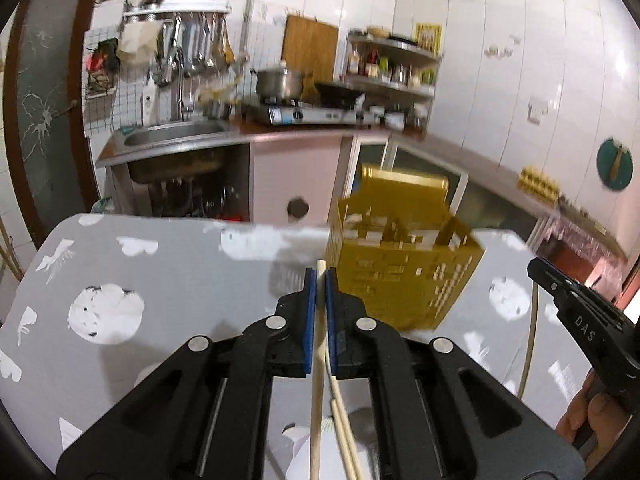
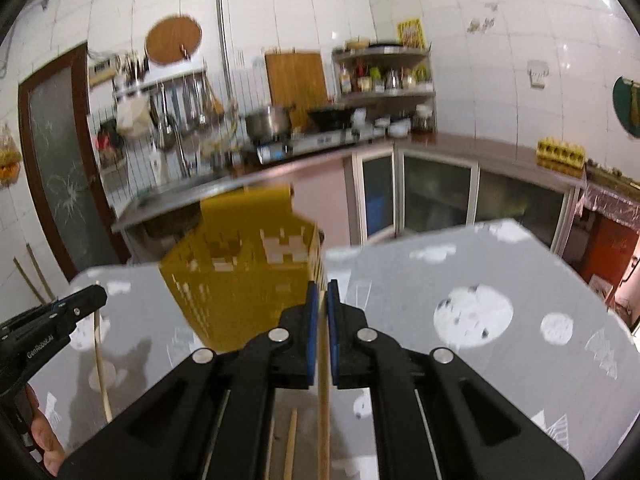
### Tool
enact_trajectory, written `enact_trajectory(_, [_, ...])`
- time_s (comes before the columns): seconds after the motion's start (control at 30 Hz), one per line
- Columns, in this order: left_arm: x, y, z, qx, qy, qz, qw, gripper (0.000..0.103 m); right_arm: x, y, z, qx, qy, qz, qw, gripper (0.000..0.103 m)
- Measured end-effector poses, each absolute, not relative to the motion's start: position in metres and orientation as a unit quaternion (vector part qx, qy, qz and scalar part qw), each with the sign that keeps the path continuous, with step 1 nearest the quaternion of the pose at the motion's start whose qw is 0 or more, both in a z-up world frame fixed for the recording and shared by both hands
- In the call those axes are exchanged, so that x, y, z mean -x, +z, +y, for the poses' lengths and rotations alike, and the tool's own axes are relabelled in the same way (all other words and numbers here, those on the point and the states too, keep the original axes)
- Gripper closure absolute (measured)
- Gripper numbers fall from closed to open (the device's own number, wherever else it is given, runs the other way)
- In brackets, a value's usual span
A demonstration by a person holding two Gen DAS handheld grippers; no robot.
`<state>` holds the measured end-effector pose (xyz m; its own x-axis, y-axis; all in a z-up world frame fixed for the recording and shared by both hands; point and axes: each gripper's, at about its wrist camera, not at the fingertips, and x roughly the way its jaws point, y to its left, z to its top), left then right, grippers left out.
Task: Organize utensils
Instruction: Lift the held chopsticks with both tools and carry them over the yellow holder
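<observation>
Left tool (image 1: pixel 319 276) clenched on pale wooden chopstick (image 1: pixel 316 380); right tool (image 2: pixel 323 290) clenched on another wooden chopstick (image 2: pixel 323 400). Loose ones lie below on grey patterned worktop (image 1: pixel 160 288). Mid-carry; next, lift tips over yellow perforated plastic holder (image 1: pixel 400 276) just beyond and drop in.

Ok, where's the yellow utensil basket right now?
The yellow basket stands on the grey table, just right of the left gripper in the left view and left of the right gripper.
</observation>
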<state>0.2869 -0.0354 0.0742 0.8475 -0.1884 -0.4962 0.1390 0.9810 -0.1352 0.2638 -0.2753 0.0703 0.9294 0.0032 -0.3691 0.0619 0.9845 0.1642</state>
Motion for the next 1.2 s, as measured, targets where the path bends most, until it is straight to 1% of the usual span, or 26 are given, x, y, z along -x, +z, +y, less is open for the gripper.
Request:
enact_trajectory(0.17, [-0.280,0.085,-0.033,0.049,-0.078,0.229,0.969,0.099,-0.253,0.085,-0.273,-0.079,-0.017,0.144,0.986,0.098])
enact_trajectory(0.63, [-0.262,0.097,-0.032,0.040,-0.084,0.174,0.980,0.099,-0.233,0.100,-0.265,-0.054,-0.015,0.096,0.994,0.098])
enact_trajectory(0.97, [-0.260,0.112,-0.037,0.034,-0.088,0.148,0.985,0.099,-0.231,0.116,-0.265,-0.046,-0.015,0.078,0.996,0.098])
enact_trajectory(1.2, [-0.265,0.131,-0.043,0.035,-0.096,0.138,0.985,0.099,-0.235,0.140,-0.265,-0.043,-0.010,0.072,0.996,0.098])
